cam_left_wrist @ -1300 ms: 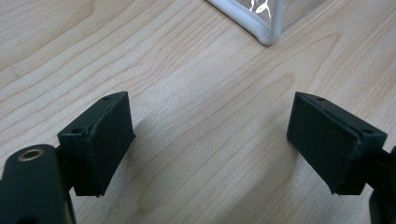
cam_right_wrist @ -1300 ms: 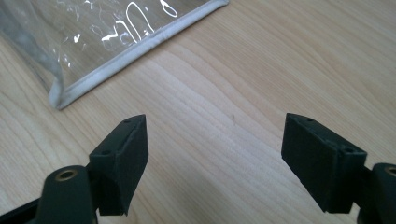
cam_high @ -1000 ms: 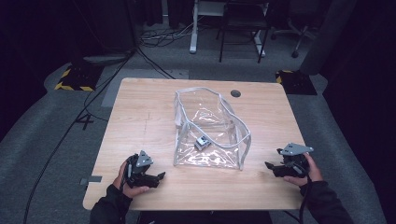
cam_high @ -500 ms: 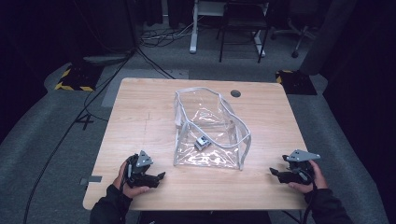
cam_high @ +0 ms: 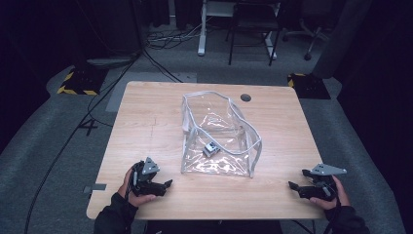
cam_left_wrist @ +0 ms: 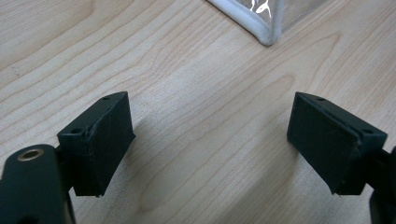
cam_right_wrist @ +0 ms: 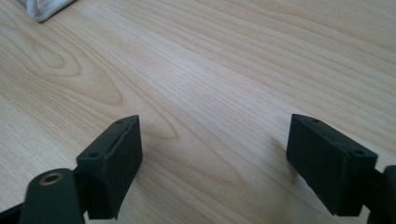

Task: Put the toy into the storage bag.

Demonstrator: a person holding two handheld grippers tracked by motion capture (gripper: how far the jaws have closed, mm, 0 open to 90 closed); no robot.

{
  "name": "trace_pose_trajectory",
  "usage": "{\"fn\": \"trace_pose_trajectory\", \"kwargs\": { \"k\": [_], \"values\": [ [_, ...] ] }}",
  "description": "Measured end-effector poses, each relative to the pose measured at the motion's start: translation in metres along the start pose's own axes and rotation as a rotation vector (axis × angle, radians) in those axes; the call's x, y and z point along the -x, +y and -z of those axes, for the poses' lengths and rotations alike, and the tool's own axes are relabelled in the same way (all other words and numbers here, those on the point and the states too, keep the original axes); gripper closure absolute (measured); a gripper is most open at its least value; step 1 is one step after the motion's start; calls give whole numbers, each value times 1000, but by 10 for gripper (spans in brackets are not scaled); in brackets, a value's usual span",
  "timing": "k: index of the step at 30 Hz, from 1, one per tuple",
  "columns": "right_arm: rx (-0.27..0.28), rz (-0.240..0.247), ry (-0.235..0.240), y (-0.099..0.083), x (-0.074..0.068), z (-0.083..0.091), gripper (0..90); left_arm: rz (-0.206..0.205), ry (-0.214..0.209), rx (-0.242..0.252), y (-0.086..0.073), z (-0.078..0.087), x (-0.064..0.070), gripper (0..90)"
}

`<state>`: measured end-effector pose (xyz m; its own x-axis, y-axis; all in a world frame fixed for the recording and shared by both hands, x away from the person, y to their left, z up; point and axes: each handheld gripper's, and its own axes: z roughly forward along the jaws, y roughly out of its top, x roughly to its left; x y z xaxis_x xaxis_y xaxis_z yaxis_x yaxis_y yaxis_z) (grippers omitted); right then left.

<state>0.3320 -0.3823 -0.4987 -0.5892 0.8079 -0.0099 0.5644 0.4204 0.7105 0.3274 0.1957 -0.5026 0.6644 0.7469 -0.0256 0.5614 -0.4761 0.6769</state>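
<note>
One clear plastic bag [cam_high: 219, 134] with white piped edges stands open-topped at the centre of the counter [cam_high: 146, 122], long axis running 12 to 6 o'clock. Small grey-and-white object [cam_high: 211, 148] lies inside on the bag floor, toward the 6 o'clock end; too small to identify. Dark round grommet [cam_high: 245, 97] in the counter just off the bag's 1 o'clock corner, not touching it.

Left claw [cam_high: 166, 184] sits at about 7 o'clock from the bag, near the counter's front edge, held in the person's left hand [cam_high: 132, 187], tips pointing toward 3 o'clock. In the left gripper view the claw [cam_left_wrist: 210, 144] is spread wide, bare wood grain between the jaws, nothing gripped. A white-piped corner of the bag [cam_left_wrist: 261, 21] shows at the top of that view, well clear of the jaws.

Right claw [cam_high: 297, 181] is at about 4 o'clock from the bag, by the counter's front right corner, held in the right hand [cam_high: 333, 195], tips pointing toward 9 o'clock, grey three-cornered plate [cam_high: 328, 169] on top. Right gripper view: claw [cam_right_wrist: 212, 149] also wide open, empty, only counter between the jaws; a bit of white bag edge [cam_right_wrist: 44, 8] at the top-left corner, far from the jaws.

Both claws are apart from the bag, neither touching it.

Beyond the counter: grey carpet floor [cam_high: 48, 141], cables [cam_high: 160, 41] on it, yellow-black striped blocks [cam_high: 75, 83] at 10 and 2 o'clock, desk and chair legs [cam_high: 243, 34] at 12 o'clock.
</note>
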Motion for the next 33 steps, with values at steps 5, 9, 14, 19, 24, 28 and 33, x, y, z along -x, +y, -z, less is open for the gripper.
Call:
{"fn": "trace_pose_trajectory", "kwargs": {
  "k": [5,9,14,19,24,28,33],
  "values": [
    [29,-38,-34,-9,3,5,167,9,2,5,0,-1,0,147],
    [48,-65,-64,-18,6,11,167,2,4,4,1,-1,-1,147],
    [48,-77,-78,-21,9,15,169,1,7,1,1,-1,-1,147],
    [49,-77,-80,-21,9,14,168,6,11,5,2,-2,-1,147],
    [47,-87,-84,-20,9,13,168,10,11,3,1,-1,0,148],
    [49,-83,-84,-19,9,13,168,8,12,5,1,-1,0,148],
    [47,-78,-88,-19,10,12,168,10,5,2,1,-1,0,147]
  ]
}}
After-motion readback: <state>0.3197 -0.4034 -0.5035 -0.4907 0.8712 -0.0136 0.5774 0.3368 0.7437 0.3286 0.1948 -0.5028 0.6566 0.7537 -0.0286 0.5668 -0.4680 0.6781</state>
